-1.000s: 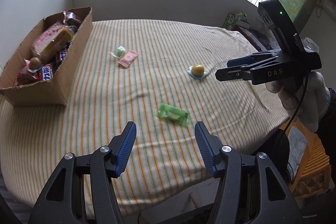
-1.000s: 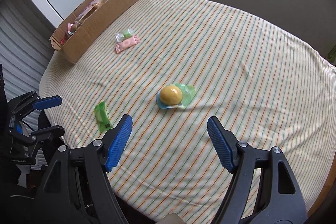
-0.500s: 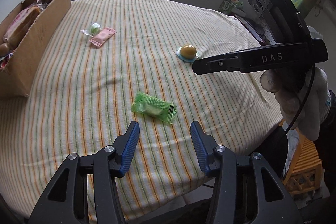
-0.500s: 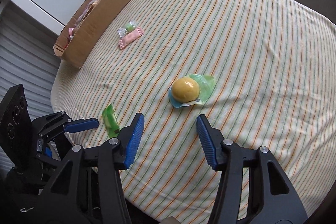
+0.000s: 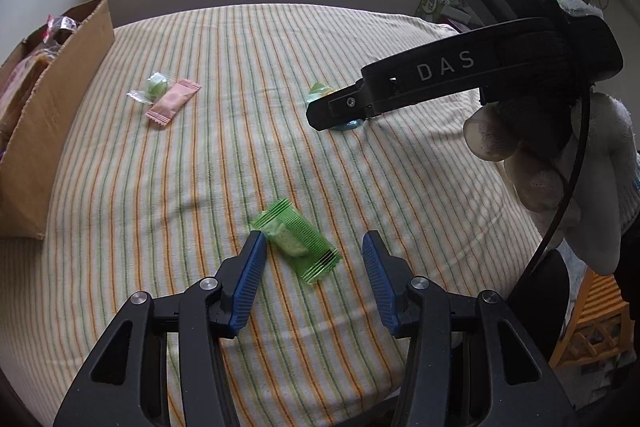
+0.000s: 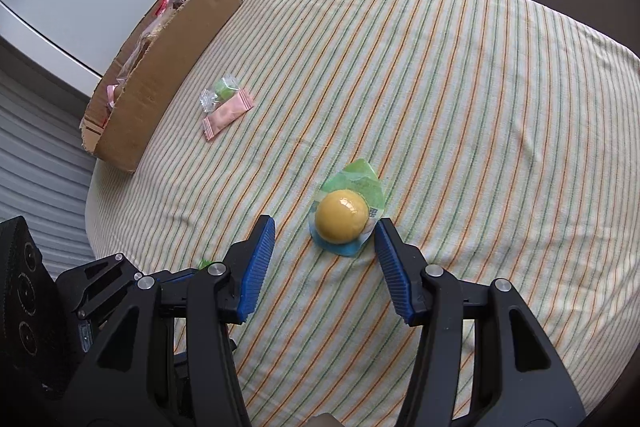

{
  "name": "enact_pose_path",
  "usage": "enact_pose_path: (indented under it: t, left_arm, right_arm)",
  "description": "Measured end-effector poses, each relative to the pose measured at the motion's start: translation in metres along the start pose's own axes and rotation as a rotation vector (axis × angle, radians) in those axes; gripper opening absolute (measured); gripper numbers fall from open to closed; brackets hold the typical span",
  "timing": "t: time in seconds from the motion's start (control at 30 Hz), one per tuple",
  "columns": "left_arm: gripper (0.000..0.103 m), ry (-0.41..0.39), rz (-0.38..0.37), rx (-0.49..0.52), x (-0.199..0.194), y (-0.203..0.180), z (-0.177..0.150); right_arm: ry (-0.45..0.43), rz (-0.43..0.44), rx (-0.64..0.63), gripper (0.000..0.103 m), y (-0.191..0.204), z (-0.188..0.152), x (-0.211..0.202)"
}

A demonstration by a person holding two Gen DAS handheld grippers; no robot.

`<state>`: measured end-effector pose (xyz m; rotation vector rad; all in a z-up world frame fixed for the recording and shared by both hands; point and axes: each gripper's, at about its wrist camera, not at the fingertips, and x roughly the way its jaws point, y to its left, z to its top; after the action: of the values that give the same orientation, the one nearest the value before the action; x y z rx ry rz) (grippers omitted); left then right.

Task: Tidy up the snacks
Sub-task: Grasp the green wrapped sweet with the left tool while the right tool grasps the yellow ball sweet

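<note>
We saw both grippers angled down over a round table under a cream cloth with orange and green stripes.

Left gripper: jaws apart, released. The green ribbed-foil snack packet lay flat on the cloth between the blue pads, its upper end just beside the left pad, maybe touching, we could not tell. Right pad clear of it. Nothing gripped.

Right gripper: jaws apart, released too. The yellow domed jelly cup on a green and blue wrapper sat on the cloth between the fingertips. The wrapper edge was at the right pad; the left pad stood well clear. Not clamped.

Further back a small green candy in clear twist wrap lay touching a pink rectangular sachet, both near the brown cardboard box at the table's left edge. The box held several wrapped snacks, too bunched to tell apart.

In the left wrist view a white-gloved hand carried the right gripper, whose black body hid most of the jelly cup.
</note>
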<state>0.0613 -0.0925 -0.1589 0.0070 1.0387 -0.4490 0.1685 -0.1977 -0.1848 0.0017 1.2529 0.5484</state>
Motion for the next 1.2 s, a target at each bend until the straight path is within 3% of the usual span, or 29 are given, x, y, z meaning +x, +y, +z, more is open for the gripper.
enact_pose_path:
  t: [0.17,0.33,0.4,0.6,0.97,1.2]
  left_arm:
    - [0.031,-0.012,0.041,0.011,0.005,0.0,0.003]
    - [0.028,-0.02,0.077,0.054,0.006,-0.006,0.001]
    - [0.027,-0.023,0.09,0.071,0.007,-0.009,0.001]
    - [0.017,-0.02,0.062,0.043,0.0,-0.001,0.0]
    - [0.02,-0.002,0.06,0.013,0.013,0.009,0.017]
    - [0.02,-0.021,0.113,0.068,0.022,0.005,0.024]
  right_arm:
    - [-0.006,-0.071,-0.046,0.053,0.008,0.007,0.007]
    - [0.009,-0.151,-0.105,0.047,0.017,0.011,0.013]
    - [0.015,-0.189,-0.132,0.04,0.02,0.011,0.014]
    - [0.01,-0.168,-0.12,0.038,0.012,0.007,0.01]
    - [-0.003,-0.153,-0.105,0.038,0.003,0.0,0.001]
    - [-0.011,-0.155,-0.104,0.038,0.005,-0.001,0.002]
